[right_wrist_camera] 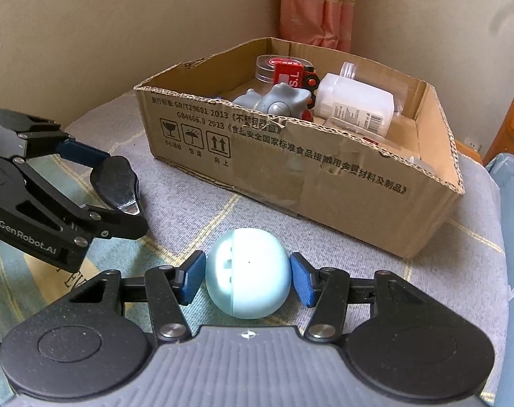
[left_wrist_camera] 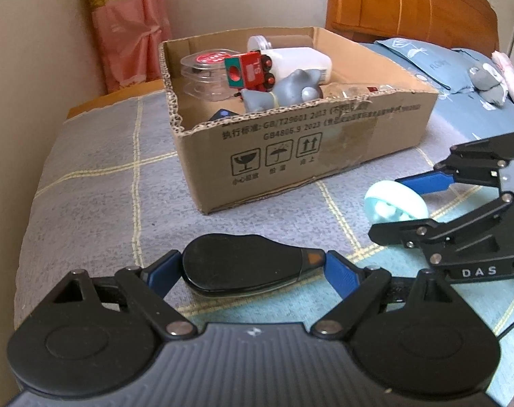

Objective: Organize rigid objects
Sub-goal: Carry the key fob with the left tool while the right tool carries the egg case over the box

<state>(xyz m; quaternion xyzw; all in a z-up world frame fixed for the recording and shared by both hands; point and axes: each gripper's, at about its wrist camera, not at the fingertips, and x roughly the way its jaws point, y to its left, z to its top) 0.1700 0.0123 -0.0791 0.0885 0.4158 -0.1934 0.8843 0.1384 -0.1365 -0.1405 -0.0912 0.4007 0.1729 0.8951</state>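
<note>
My left gripper (left_wrist_camera: pixel 251 273) is shut on a flat glossy black gadget (left_wrist_camera: pixel 236 261), its blue pads pressing on both ends just above the checked bedspread. The right wrist view shows that gadget (right_wrist_camera: pixel 116 183) from the side, chrome underneath. My right gripper (right_wrist_camera: pixel 248 279) is shut on a pale blue egg-shaped plastic case (right_wrist_camera: pixel 248 264), low over the bedspread in front of the box. An open cardboard box (left_wrist_camera: pixel 290 142) stands beyond both grippers. It holds a red toy train (left_wrist_camera: pixel 250 69), a grey toy animal (left_wrist_camera: pixel 290 90), a white bottle (left_wrist_camera: pixel 297 59) and a clear round tub (left_wrist_camera: pixel 202 74).
The bed's left edge runs along a beige wall, with a pink curtain (left_wrist_camera: pixel 128 27) in the corner. A wooden headboard (left_wrist_camera: pixel 409 0) rises at the back right. A grey soft toy (left_wrist_camera: pixel 487 81) lies on blue bedding to the right of the box.
</note>
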